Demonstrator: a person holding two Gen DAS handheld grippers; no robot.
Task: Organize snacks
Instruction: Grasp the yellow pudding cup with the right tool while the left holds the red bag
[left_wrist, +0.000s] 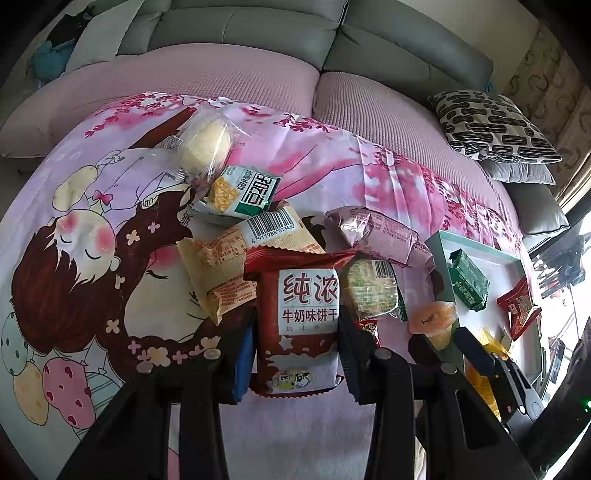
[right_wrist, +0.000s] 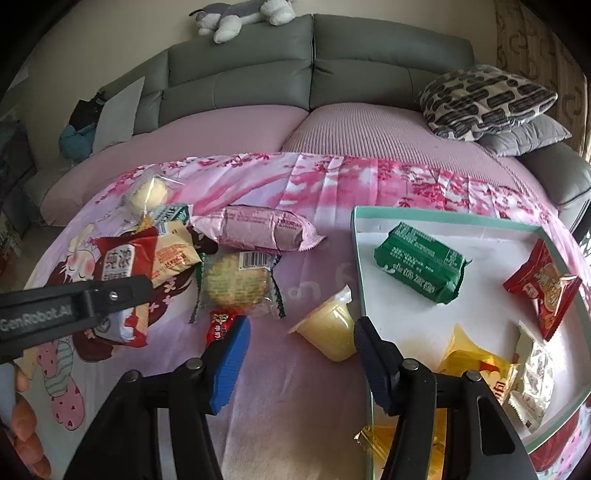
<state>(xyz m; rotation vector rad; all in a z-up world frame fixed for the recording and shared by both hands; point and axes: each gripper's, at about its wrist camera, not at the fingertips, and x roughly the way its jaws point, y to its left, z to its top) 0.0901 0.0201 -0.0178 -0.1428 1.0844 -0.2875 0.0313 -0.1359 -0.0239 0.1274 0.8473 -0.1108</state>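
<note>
My left gripper (left_wrist: 297, 350) is shut on a red biscuit packet (left_wrist: 301, 306) with a white label, held just above the pile of snacks; the same gripper (right_wrist: 110, 295) shows from the side in the right wrist view. My right gripper (right_wrist: 299, 354) stands open low over the bedspread. A yellow jelly cup (right_wrist: 328, 328) lies on its side between the fingers, close to the right one, with a gap to the blue left pad (right_wrist: 231, 354). A white tray with a teal rim (right_wrist: 355, 258) holds a green packet (right_wrist: 421, 266), a red packet (right_wrist: 543, 288) and yellow packets (right_wrist: 476, 358).
Loose snacks lie left of the tray: a pink packet (right_wrist: 255, 232), a round cracker in clear wrap (right_wrist: 236, 284), a small red sweet (right_wrist: 219, 325), a beige packet (right_wrist: 173, 258) and a cream bun (right_wrist: 147, 192). A grey sofa (right_wrist: 314, 74) with patterned cushions (right_wrist: 484, 99) stands behind.
</note>
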